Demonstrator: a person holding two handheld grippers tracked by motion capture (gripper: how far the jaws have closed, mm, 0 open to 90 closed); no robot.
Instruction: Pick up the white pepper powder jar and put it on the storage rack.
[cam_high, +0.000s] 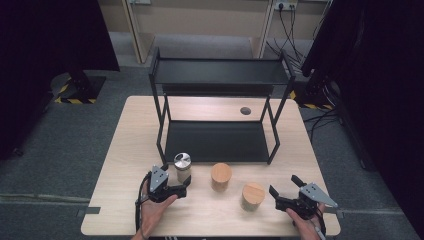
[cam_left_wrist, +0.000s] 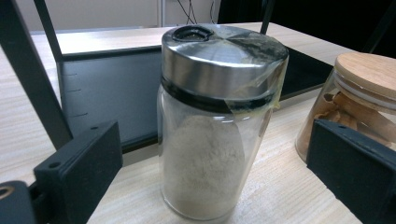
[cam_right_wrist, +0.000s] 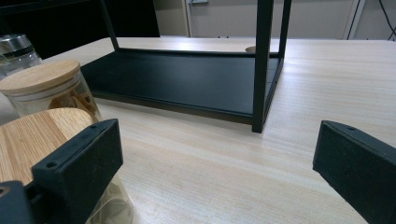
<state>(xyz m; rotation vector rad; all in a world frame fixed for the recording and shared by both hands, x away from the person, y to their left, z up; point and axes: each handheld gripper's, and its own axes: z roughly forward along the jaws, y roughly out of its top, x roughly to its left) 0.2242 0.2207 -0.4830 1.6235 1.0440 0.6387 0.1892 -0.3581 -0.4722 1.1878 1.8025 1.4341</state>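
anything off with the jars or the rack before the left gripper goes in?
One oddity: the metal-lidded jar between the open jaws of the left gripper has clear tape stuck over its lid, wrinkled and running down one side. Otherwise all three jars stand upright on the table, nothing spilled, and the rack sits square.

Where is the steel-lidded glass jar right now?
The steel-lidded glass jar stands on the wooden table, before the black shelf rack's left corner, between the left gripper's open jaws.

Even overhead light, soft shadows, glare on the metal lid (cam_left_wrist: 224, 51), dark blurry room edges.
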